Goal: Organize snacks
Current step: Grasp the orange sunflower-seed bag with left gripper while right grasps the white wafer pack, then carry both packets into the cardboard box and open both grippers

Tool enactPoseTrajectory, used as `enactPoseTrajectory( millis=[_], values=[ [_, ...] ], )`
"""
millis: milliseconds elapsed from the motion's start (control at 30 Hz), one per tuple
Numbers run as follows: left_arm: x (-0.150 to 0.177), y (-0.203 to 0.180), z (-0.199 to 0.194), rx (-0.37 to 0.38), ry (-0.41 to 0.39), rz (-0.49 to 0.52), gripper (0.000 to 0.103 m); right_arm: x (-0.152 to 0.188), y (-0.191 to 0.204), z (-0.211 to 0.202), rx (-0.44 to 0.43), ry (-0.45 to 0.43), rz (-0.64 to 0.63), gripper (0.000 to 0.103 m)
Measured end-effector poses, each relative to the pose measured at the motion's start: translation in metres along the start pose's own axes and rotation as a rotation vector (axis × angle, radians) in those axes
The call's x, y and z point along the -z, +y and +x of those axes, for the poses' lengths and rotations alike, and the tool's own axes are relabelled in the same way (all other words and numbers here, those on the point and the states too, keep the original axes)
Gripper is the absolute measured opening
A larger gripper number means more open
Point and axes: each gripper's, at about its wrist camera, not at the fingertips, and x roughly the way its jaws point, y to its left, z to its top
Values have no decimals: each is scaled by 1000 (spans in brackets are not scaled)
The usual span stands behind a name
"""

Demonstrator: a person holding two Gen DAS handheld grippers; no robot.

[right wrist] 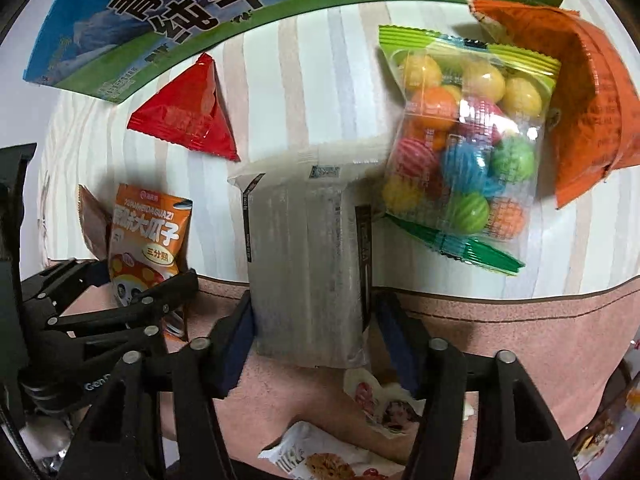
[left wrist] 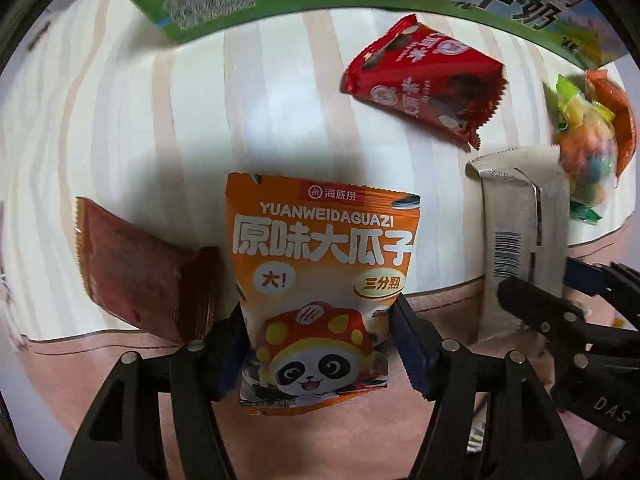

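Striped worktop (right wrist: 312, 92) edged in pink; left gripper (left wrist: 320, 340) jaws clamping orange seed packet (left wrist: 320, 264), right gripper (right wrist: 312, 340) jaws clamping silver packet (right wrist: 304, 264).

Mounted on each gripper, looking forward along its fingers and down at a striped table (left wrist: 132, 128), close in. Left view centred on an orange seed packet (left wrist: 320, 264), also seen at left in the right view. Right view centred on a grey packet (right wrist: 308, 264). Shared: red triangular packet (left wrist: 424, 80), milk carton (right wrist: 240, 8), perhaps upright.
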Motion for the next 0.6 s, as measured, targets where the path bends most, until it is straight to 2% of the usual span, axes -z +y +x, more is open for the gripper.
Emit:
enactPoseTrajectory(
  millis=[100,267,333,467,600],
  values=[
    [14,3,-7,-1,-25,-54,60,-4,6,-6,21,-2,-24,58],
    [47,17,-5,61,21,-141,60,10,7,-6,-6,34,-43,60],
    [53,27,4,84,35,-168,61,9,4,-5,-31,26,-18,65],
    [49,33,13,80,42,-183,61,4,-1,-4,-38,20,6,68],
    [29,-4,15,43,27,-174,62,-6,-1,-3,-17,-10,1,68]
  ],
)
